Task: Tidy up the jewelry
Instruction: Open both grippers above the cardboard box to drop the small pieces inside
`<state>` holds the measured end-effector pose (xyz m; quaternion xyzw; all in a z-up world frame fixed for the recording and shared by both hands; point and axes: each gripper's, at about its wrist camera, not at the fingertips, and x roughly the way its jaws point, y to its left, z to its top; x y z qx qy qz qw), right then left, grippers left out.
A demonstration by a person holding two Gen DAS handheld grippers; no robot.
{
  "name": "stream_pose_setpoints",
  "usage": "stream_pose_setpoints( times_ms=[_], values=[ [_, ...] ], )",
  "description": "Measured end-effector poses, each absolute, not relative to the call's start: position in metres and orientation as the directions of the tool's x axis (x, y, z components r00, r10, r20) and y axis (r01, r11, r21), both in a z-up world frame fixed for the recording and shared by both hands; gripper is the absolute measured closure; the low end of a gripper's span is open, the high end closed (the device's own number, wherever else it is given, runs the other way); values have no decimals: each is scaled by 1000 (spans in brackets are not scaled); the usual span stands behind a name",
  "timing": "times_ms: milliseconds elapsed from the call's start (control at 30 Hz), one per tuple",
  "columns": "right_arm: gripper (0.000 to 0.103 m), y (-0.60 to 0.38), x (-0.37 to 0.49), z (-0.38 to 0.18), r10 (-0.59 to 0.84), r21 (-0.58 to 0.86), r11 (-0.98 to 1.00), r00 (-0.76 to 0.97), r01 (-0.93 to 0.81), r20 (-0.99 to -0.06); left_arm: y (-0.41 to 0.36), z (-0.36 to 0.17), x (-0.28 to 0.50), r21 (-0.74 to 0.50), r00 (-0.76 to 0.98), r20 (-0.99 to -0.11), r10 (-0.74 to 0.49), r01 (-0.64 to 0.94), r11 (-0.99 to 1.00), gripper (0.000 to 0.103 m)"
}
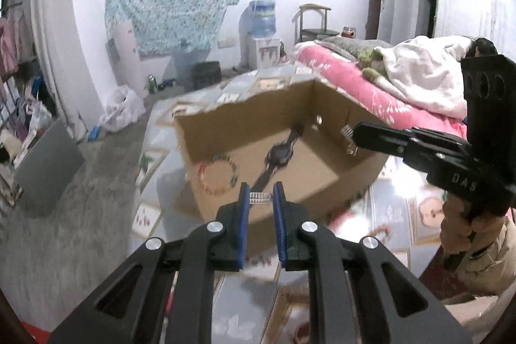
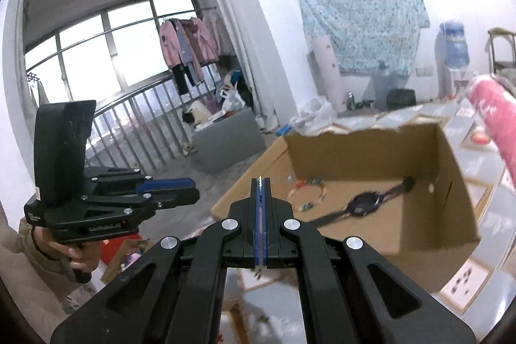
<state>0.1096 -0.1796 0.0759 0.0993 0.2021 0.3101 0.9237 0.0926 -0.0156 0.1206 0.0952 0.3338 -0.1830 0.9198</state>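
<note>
An open cardboard box (image 1: 322, 179) (image 2: 451, 234) holds a dark wristwatch (image 1: 280, 156) (image 2: 364, 203) and a colourful bead bracelet (image 1: 218, 173) (image 2: 309, 192). My left gripper (image 1: 260, 196) is above the box's near wall, shut on a small silver hair comb (image 1: 260, 198) held crosswise between its blue pads. My right gripper (image 2: 262, 182) is shut on another thin silver comb (image 2: 260, 182), seen edge-on. In the left wrist view the right gripper (image 1: 354, 134) hangs over the box's right side with its comb (image 1: 348, 137) dangling. In the right wrist view the left gripper (image 2: 190, 189) is to the left.
The box stands on a patterned floor mat (image 1: 396, 211). A bed with a pink quilt (image 1: 371, 86) is at the right. A grey board (image 1: 48, 163) leans at the left. A water dispenser (image 1: 262, 31) stands by the far wall.
</note>
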Motion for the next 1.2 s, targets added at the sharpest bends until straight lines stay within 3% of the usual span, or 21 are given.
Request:
stream_pose_setpoints(
  times_ms=[367,733,800,933,1200],
  values=[
    [103,-176,163,61,455,266,890,773,-371,-443,-39,84,172,19,648,-718,-255,384,923,89],
    [99,-191,178,39,360,258,931,769,-259,-528,-46,58,198,-2,594,-773,-222,347,938,89],
    [95,-193,177,39,356,259,932,768,-253,-532,-46,55,200,-7,587,-780,-217,338,941,84],
    [85,-194,175,43,344,252,937,776,-243,-529,-43,52,203,-8,585,-787,-197,309,951,63],
    [52,-197,171,52,320,247,944,801,-220,-507,-38,55,204,-5,597,-784,-171,270,963,34]
  ],
)
